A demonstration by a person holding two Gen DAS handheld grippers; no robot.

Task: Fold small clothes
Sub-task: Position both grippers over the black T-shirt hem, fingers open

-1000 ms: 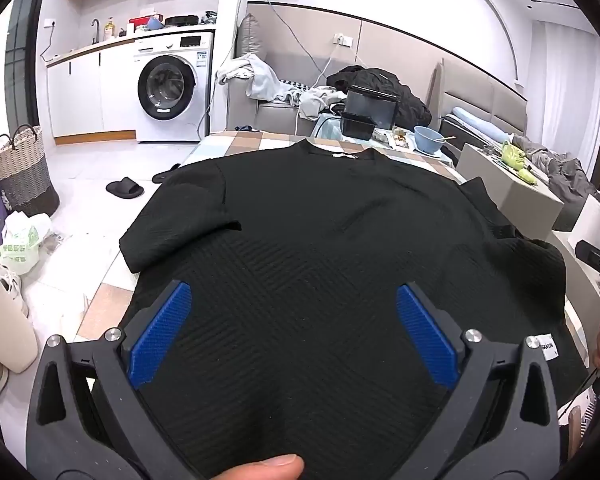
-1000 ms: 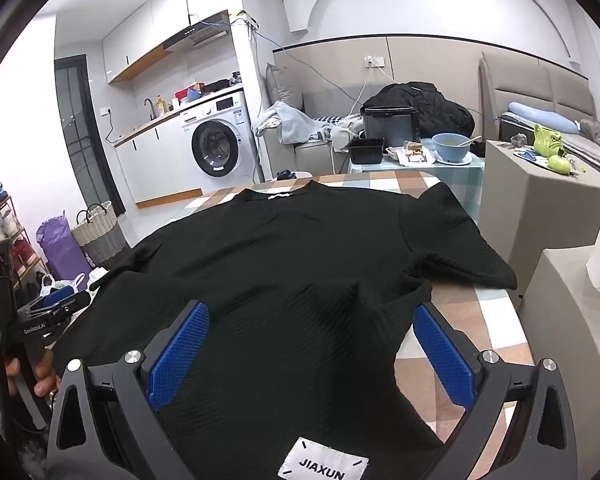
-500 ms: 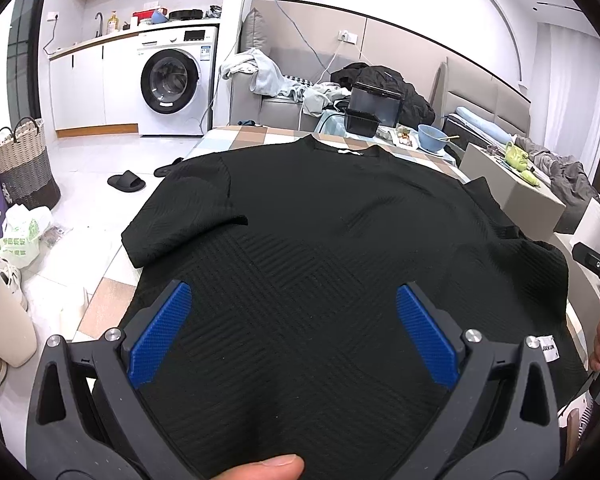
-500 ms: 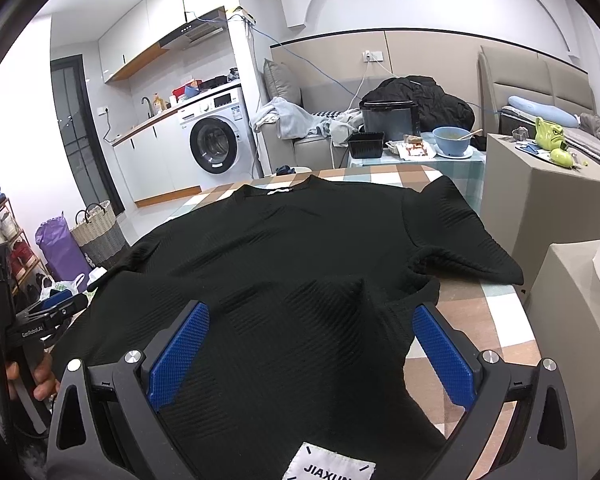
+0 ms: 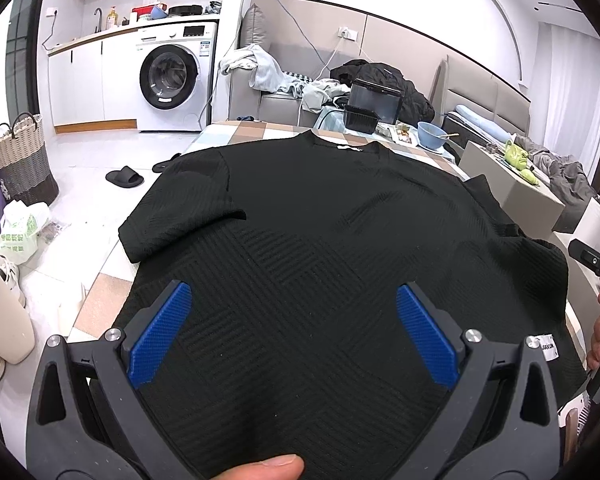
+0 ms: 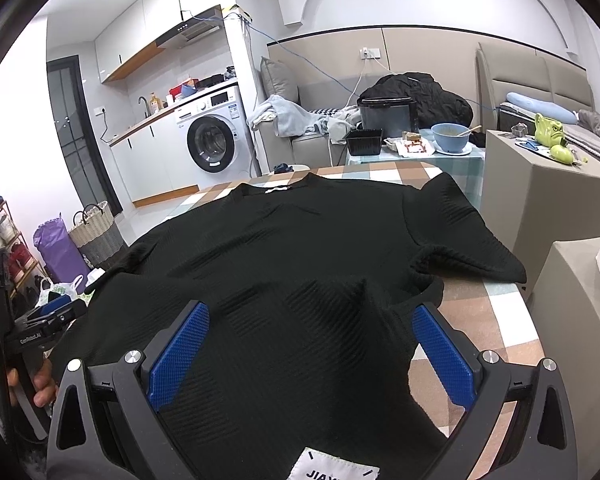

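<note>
A black textured short-sleeved T-shirt lies spread flat on a checked table, collar at the far end; it also shows in the right wrist view. My left gripper is open over the shirt's lower left part, its blue pads wide apart, holding nothing. My right gripper is open over the lower right hem, above a white JIAXUN label. The left sleeve overhangs the table's left edge. The right sleeve lies on the table.
The checked tablecloth shows to the shirt's right. Beyond the table stand a black box and a blue bowl. A washing machine, slippers, a woven basket and bags are to the left. A beige block stands at the right.
Both grippers have eased slightly closer over the shirt and the view has tilted a little. Both stay open and the shirt has not moved.
</note>
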